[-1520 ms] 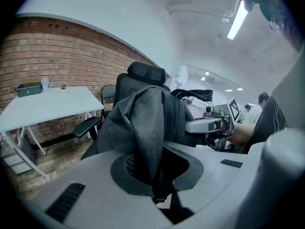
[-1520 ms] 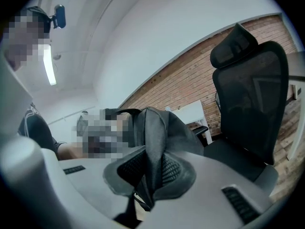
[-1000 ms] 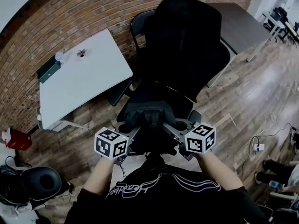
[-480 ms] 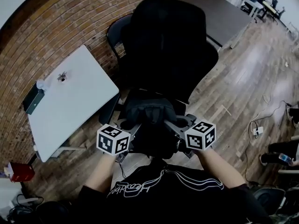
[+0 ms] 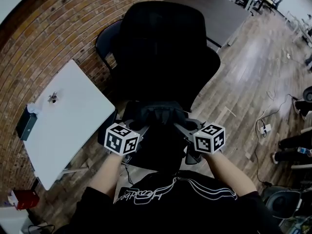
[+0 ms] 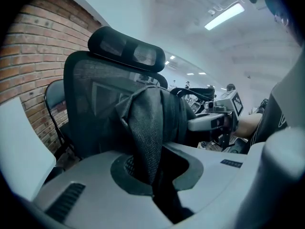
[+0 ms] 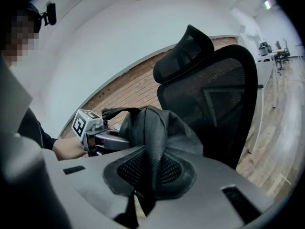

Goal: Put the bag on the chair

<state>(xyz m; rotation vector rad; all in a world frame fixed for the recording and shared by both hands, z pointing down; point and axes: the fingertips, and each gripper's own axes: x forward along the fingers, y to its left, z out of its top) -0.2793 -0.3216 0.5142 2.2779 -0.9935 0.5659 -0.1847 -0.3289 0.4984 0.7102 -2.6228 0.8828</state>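
No readable text, shirt script (image 5: 141, 195) illegible

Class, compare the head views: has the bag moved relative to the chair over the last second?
Yes. The bag has moved forward, toward the chair: the gap between it and the backrest has shrunk.

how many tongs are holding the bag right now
2. The left tongs are shut on the bag's left side, the right tongs on its right side, over the chair. None seem hidden.
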